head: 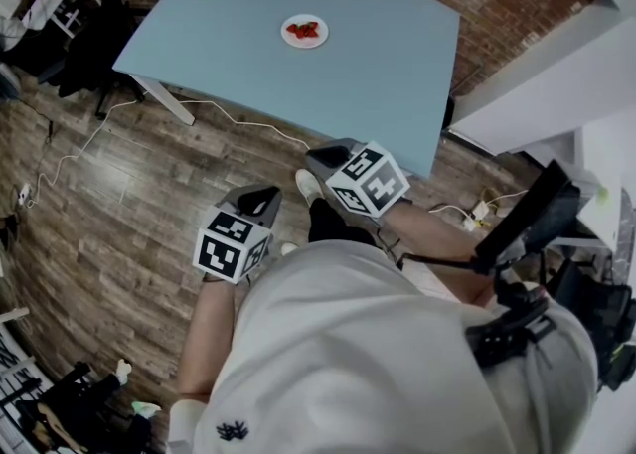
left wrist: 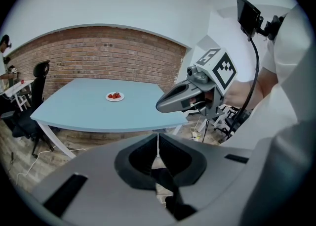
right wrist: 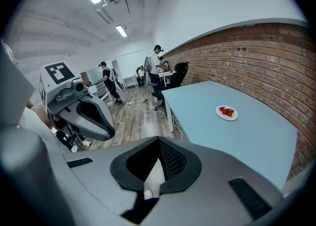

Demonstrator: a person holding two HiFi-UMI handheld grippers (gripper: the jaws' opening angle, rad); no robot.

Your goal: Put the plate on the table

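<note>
Plate (head: 304,31) w/ red fruit (head: 305,30) already sits on far part of blue table (head: 388,65), so task looks done, nothing left afaict; left gripper (head: 261,202) & right gripper (head: 322,157) both pressed together, empty, near the body, well apart from plate.

The table (head: 378,55) top looks smooth and matt, the floor (head: 109,214) grainy wood plank, the wall (left wrist: 113,59) rough brick, the plate (head: 290,29) smooth, the left gripper (left wrist: 158,143) and right gripper (right wrist: 158,143) matt grey plastic (inner pads (right wrist: 171,161) black, ribbed).
</note>
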